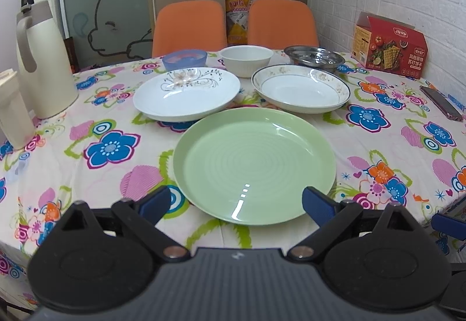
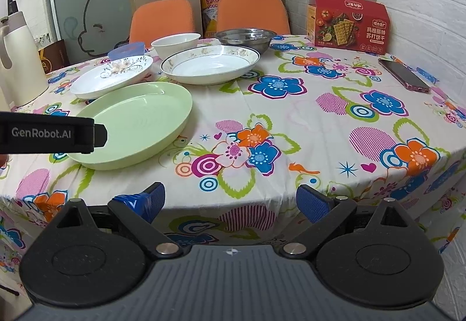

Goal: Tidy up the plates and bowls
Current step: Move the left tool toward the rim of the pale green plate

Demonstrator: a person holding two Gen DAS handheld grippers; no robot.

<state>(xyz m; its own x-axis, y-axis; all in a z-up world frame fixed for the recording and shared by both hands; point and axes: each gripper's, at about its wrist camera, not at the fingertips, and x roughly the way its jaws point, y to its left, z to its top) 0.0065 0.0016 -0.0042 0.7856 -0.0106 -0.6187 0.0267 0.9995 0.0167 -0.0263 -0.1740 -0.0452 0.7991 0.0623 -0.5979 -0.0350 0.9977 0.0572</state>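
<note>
Flowered cloth covers your round worktop (image 1: 96, 163), with white brick wall on the right and two orange chairs (image 1: 189, 26) at the far side.

Nearest you, the left gripper (image 1: 236, 201) hovers over the near edge with its jaws spread wide and empty, the blue pads on either side of the near rim of the green plate (image 1: 254, 166). That plate lies flat on the cloth, right in front of you. Your right gripper (image 2: 230, 198) hangs off to the right, at the worktop's edge, jaws likewise spread and holding nothing; only cloth lies ahead of it, and the green plate sits to its left.

Behind the green plate lie two white plates side by side: the floral plate (image 1: 186, 93) on the left, its near rim seeming to meet the green plate's far rim, and the gold-rimmed plate (image 1: 301, 89) on the right.

Farther back stands a row of three bowls: the blue bowl (image 1: 184, 58) on the left, the white bowl (image 1: 246, 60) in the middle, the steel bowl (image 1: 314, 58) on the right.

Along the left edge stands a cream jug (image 1: 40, 58). On the right lies a phone (image 1: 441, 102), and beyond it, against the wall, a red cracker box (image 1: 388, 48).
</note>
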